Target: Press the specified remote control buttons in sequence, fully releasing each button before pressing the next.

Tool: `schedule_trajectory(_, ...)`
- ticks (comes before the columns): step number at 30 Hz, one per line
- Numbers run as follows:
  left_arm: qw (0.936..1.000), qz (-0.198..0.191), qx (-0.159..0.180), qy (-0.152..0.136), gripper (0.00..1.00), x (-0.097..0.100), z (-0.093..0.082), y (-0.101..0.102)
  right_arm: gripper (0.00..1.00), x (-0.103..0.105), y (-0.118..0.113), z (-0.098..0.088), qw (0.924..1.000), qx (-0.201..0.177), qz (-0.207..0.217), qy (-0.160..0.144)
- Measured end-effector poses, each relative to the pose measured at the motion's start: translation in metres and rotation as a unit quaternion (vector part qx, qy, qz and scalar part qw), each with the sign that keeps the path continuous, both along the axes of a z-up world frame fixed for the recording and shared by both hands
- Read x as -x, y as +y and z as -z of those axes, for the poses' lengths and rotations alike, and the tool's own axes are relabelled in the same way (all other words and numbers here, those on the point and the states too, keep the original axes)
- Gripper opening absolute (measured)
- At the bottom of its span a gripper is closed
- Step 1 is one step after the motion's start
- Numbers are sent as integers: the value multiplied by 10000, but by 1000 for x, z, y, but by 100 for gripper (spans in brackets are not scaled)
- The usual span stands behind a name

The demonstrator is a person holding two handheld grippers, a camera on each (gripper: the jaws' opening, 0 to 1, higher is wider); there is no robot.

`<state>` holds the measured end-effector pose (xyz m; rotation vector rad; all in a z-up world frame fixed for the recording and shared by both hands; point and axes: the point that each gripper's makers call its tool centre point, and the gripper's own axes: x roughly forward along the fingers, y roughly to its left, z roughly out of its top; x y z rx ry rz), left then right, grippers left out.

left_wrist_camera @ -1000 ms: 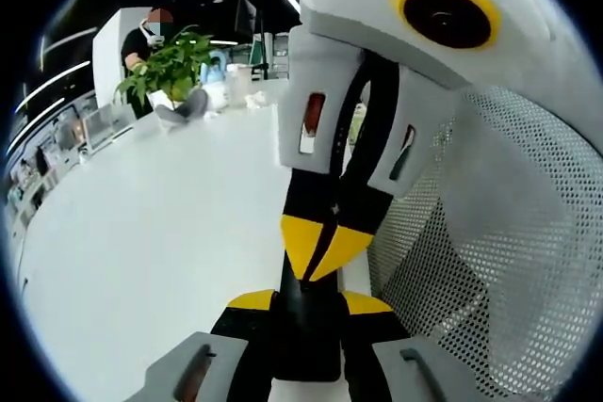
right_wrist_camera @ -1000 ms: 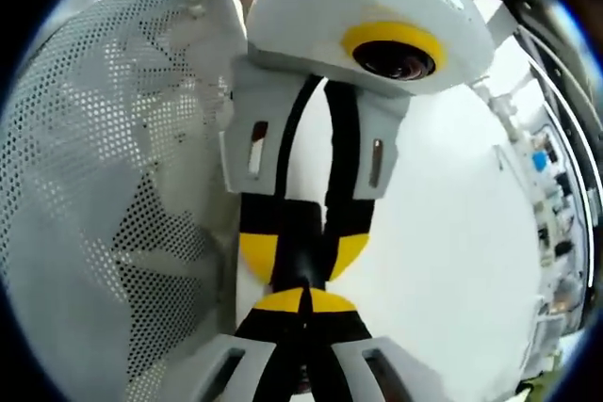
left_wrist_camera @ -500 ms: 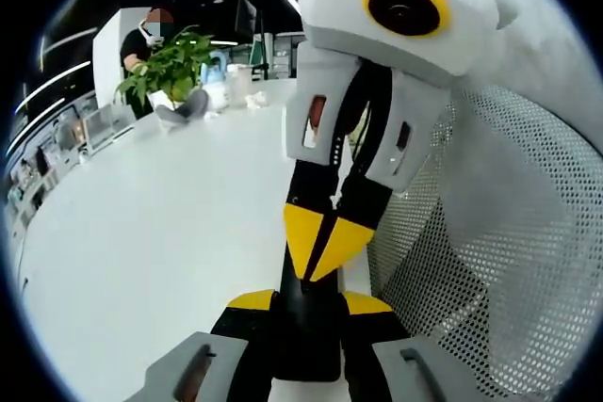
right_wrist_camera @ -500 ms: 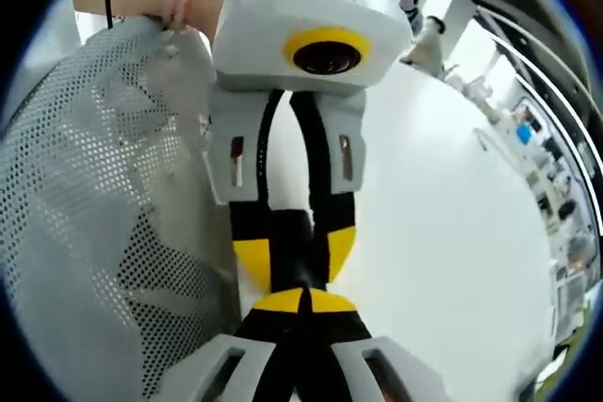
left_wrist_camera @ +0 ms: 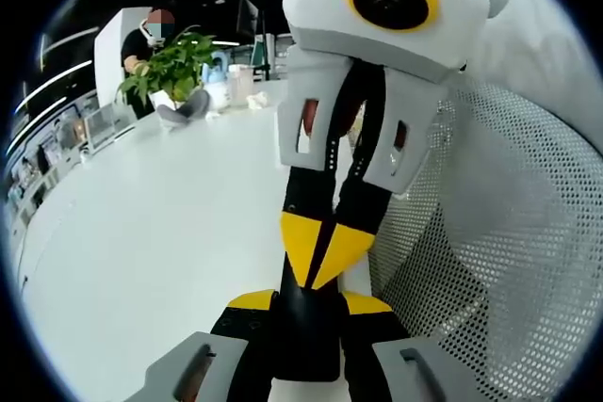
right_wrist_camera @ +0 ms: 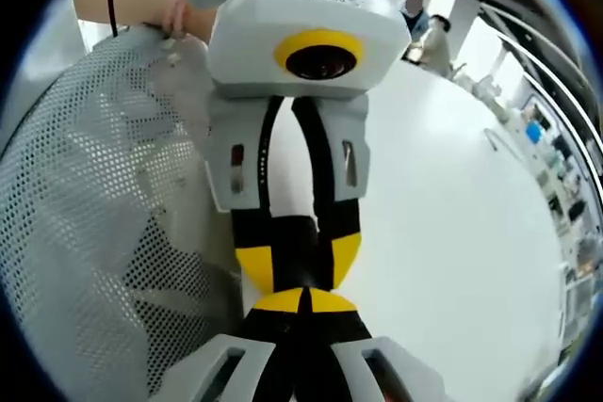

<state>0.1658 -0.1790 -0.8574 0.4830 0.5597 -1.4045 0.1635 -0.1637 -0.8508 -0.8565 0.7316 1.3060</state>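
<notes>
The left gripper stays clamped on the black remote over the white bench; the right gripper, jaws together, has tilted but keeps its tip on the remote, so the press seems unreleased.

white table, potted plant, perforated mesh chair

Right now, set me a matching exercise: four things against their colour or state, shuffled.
1 plant
2 remote
3 mesh panel
4 right gripper

A shut, yellow tips together
B green, far across the table
C white, full of holes
D black, clamped in the left gripper

Pairs: 1-B; 2-D; 3-C; 4-A.
</notes>
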Motion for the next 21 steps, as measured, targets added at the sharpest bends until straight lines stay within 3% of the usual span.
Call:
schedule_trajectory(7, 9999, -122, -40, -10, 25, 0, 0, -1, 0, -1, -1, 0, 9991, -125, 227, 348)
schedule_trajectory(21, 9989, -445, -163, 15, 26, 0, -1, 2, 0, 3, 2, 0, 9997, -86, 92, 202)
